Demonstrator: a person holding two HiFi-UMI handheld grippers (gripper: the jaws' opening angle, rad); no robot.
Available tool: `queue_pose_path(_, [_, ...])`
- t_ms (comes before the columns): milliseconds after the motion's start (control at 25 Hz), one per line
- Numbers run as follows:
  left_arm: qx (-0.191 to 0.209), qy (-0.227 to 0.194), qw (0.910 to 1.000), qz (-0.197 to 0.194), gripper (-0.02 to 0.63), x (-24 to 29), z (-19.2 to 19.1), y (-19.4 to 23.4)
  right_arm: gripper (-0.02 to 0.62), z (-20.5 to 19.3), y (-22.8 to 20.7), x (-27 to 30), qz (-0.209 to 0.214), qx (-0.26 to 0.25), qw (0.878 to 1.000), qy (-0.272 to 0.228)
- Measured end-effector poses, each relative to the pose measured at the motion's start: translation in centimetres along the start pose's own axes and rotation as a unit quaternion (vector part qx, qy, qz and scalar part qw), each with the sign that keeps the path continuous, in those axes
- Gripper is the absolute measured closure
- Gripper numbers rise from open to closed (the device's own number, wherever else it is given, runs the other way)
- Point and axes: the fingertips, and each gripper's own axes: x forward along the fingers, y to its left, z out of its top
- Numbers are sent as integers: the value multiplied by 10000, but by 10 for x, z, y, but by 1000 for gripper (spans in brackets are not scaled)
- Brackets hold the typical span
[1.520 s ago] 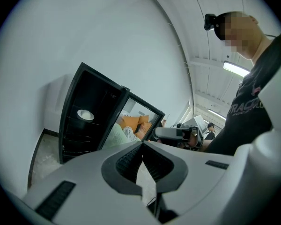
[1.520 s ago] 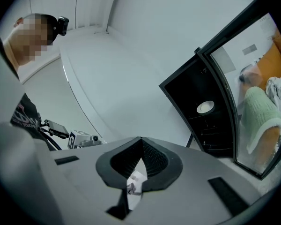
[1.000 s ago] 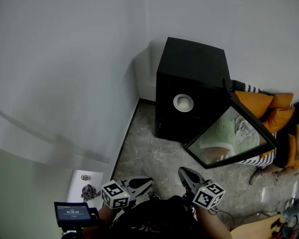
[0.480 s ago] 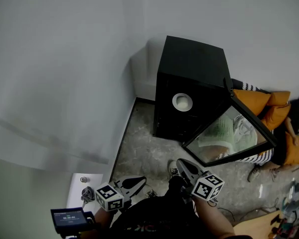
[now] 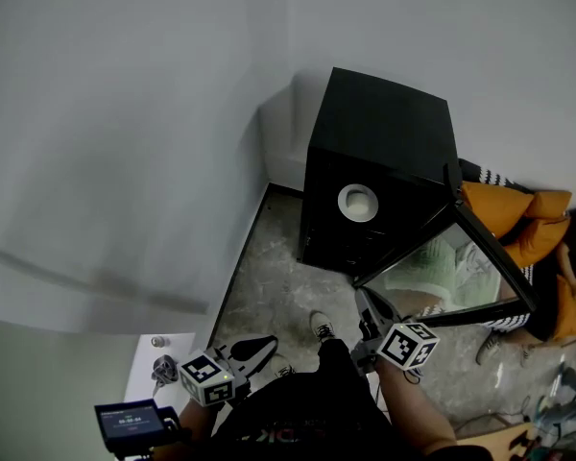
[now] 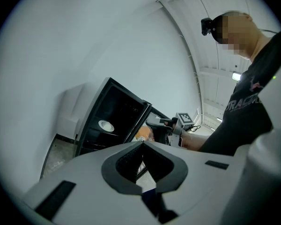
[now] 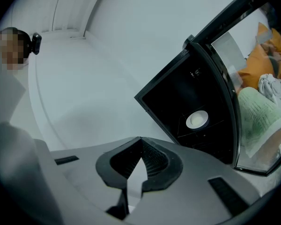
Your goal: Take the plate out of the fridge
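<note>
fridge (image 5: 379,152) 1 | plate (image 5: 357,202) 1 | glass door (image 5: 451,267) 1 | grippers 2: left gripper (image 5: 269,342), right gripper (image 5: 367,299)

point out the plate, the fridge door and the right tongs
plate (image 5: 357,202), head view, its white centre
fridge door (image 5: 453,272), head view, the glass pane
right tongs (image 5: 367,299), head view, the closed tips

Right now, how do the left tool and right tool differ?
Position: in the head view the right tool shows beside the lower corner of the fridge's open door; the left tool hangs further back, over the floor nearer the wall.
View: the right tool looks straight at the plate; the left tool's view also takes in the right tool.
Shared: both shut, empty, well short of the plate.
</note>
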Motion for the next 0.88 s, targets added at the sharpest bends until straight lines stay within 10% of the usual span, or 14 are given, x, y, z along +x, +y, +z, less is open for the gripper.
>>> queue_pose_path(520, [-270,79,9994,192,603,64,20,10,589,41,-84,46,78,865,9962,33])
queue_pose_path(880, [-537,-205,9967,568,603,68,28,17,508,41,-188,111,-1178,2204,9679,-261])
